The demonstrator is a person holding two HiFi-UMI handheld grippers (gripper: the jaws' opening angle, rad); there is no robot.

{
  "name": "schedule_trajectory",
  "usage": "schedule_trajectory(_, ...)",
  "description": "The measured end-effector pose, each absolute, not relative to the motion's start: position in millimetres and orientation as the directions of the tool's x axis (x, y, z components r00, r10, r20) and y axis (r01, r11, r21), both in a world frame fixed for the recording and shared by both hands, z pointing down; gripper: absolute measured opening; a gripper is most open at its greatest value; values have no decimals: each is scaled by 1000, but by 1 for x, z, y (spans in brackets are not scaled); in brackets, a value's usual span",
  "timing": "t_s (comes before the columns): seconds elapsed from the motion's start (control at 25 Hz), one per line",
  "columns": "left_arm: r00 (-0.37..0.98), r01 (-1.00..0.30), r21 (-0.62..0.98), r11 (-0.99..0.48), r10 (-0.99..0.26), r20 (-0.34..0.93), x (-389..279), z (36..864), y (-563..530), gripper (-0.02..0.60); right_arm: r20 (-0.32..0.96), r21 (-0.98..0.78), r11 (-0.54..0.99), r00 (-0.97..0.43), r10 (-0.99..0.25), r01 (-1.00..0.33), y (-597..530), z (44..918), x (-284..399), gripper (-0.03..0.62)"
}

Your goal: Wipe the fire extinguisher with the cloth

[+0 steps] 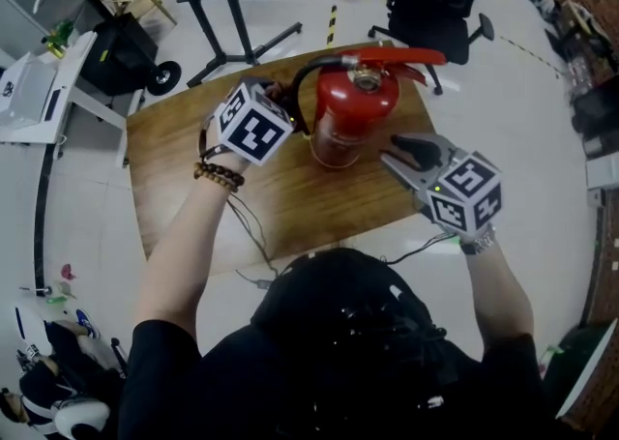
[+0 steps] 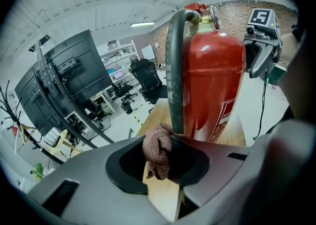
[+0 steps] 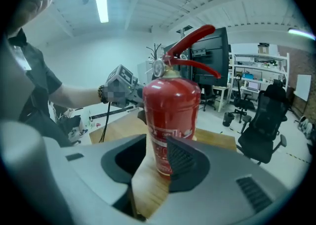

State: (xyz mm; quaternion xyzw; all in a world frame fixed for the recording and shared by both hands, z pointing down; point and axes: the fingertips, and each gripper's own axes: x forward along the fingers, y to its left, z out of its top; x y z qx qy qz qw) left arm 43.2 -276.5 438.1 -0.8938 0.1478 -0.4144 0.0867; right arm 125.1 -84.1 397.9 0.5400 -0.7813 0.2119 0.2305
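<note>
A red fire extinguisher stands upright at the far middle of a wooden table. It has a red lever and a black hose down its side. My left gripper is just left of it, close to the hose. It is shut on a bunched brown cloth, and in the left gripper view the cloth touches the hose's lower end. My right gripper hangs to the right of the extinguisher. Its jaws stand open and apart from the cylinder, with nothing between them. Each gripper shows in the other's view.
A black office chair stands beyond the table's far right corner. A black stand with splayed legs and a wheeled cart are on the far left. A thin cable runs across the table toward me.
</note>
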Motion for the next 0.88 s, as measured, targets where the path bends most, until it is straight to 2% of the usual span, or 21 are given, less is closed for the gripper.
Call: schedule_trajectory(0.88,546,-215,-197,-957,-284,788,53,568,-264,95,682,-152,254,-288,-673,-955,-70,479,113,158)
